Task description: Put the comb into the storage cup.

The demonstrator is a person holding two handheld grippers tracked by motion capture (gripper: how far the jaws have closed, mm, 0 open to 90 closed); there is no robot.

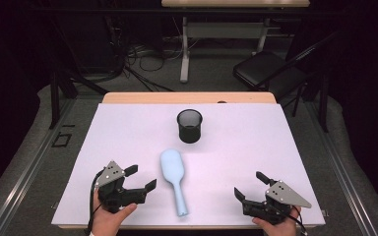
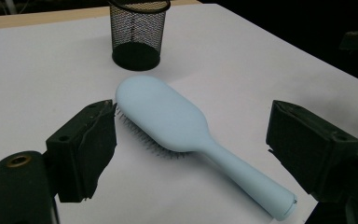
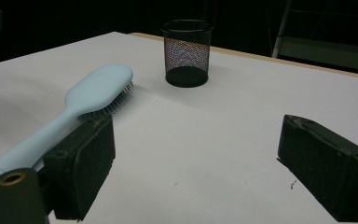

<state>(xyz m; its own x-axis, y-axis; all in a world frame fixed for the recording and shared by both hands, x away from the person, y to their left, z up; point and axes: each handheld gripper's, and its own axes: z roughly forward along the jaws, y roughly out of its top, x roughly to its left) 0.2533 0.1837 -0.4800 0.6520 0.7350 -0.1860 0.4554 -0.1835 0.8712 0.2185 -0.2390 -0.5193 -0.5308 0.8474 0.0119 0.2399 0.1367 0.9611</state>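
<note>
Pale blue hairbrush lying bristles-down on the white bench, near the front edge, head toward the black mesh cup, handle end toward the person; brush and cup near each other but apart. Likely light and stiff, smooth plastic back, so probably a bit slippery under hard pads; bristle side softer and springy, poor to squeeze. Best taken across the narrow handle, or at the neck where handle widens into head, for balance and a flat bite. Rounded head too broad and too curved for a sure hold. Left tool just beside the brush on its left, spread wide, holding nothing, touching nothing; in the left gripper view the brush framed between both jaws, not yet reached. Right tool well apart on the other side, likewise spread wide and empty, resting low by the bench front, brush off to one side of its jaws.
</note>
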